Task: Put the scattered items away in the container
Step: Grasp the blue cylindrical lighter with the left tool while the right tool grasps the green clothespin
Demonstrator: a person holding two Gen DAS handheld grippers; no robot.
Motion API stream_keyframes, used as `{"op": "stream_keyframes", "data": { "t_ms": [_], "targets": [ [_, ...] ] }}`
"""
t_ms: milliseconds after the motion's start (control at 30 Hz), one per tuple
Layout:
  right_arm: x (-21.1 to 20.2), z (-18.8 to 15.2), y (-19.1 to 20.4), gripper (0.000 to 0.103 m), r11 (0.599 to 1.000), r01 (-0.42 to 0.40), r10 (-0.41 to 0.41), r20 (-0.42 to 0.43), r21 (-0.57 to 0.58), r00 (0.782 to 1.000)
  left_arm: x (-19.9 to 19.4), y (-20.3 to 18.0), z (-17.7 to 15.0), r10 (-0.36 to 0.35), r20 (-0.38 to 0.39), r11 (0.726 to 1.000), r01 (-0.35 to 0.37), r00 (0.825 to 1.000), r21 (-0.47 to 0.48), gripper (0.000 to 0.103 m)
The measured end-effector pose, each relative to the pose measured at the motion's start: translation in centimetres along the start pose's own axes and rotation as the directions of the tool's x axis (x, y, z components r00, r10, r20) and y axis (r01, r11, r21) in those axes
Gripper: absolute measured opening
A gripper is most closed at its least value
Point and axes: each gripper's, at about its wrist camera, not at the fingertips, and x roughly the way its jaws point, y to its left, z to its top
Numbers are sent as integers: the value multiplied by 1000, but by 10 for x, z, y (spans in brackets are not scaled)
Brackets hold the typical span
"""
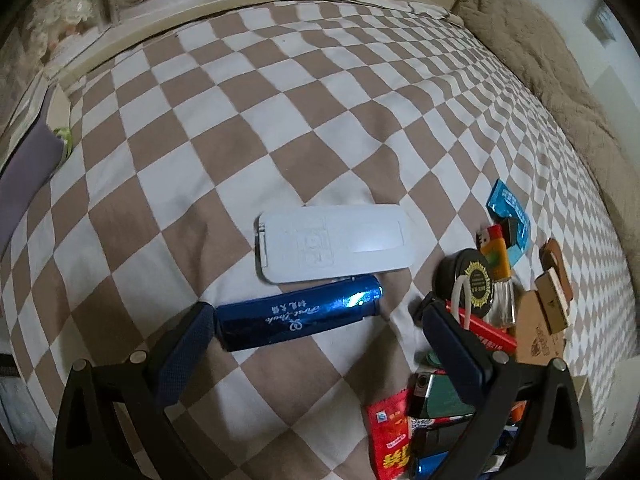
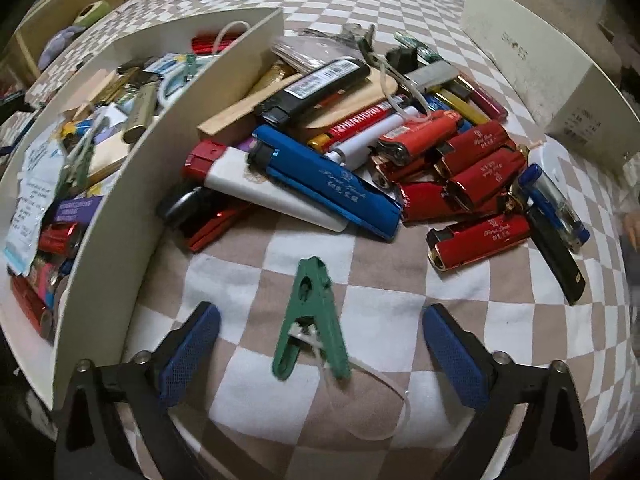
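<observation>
Closest in on my right gripper [image 2: 320, 344], the jaws stand wide with nothing pinched; a green clothes peg [image 2: 310, 320] lies on the checked bedspread [image 2: 280, 400] between the blue pads [image 2: 192, 344], touching neither, a thin white cord [image 2: 384, 384] trailing from it toward five o'clock. At about one o'clock from the peg rests a red lighter [image 2: 480, 242], with a black lighter [image 2: 556, 256] and a clear blue one [image 2: 554, 204] just beside it. Further up, around twelve o'clock, sits the main heap: a long blue lighter [image 2: 324, 182] across a white one [image 2: 272, 194], and a cluster of red lighters [image 2: 472, 168] at one o'clock. At ten o'clock the white cardboard container [image 2: 132, 184] stands open, already crowded with lighters, packets and small bits. Far off at two o'clock is a white box [image 2: 532, 52]. On my left gripper [image 1: 316, 316], the jaws are also spread wide and hold nothing I can see; a glossy blue lighter [image 1: 300, 318] lies between the pads with its near end right against the left pad [image 1: 192, 344], and I cannot tell whether they touch. Just beyond it at twelve o'clock lies a flat white case [image 1: 332, 250]. At two o'clock are a round black tin [image 1: 468, 280], an orange lighter [image 1: 496, 252] and a blue packet [image 1: 508, 204].
</observation>
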Motion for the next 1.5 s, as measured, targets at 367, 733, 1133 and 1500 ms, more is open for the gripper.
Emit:
{"op": "stream_keyframes", "data": {
  "t_ms": [367, 733, 1133, 1500],
  "targets": [
    [-21, -2, 5, 30, 998, -12, 16, 61, -69, 998, -4, 9, 1, -31, -42, 999, 29, 999, -44, 103],
    [-13, 2, 20, 30, 998, -6, 10, 57, -69, 998, -4, -10, -15, 106, 65, 994, -105, 992, -21, 94],
    [-15, 0, 23, 30, 997, -6, 11, 59, -79, 998, 9, -19, -14, 197, 101, 963, -212, 975, 168, 85],
    [-12, 4, 26, 30, 996, 2, 3, 54, -87, 999, 5, -4, -5, 85, 58, 950, -99, 995, 296, 83]
  ]
}}
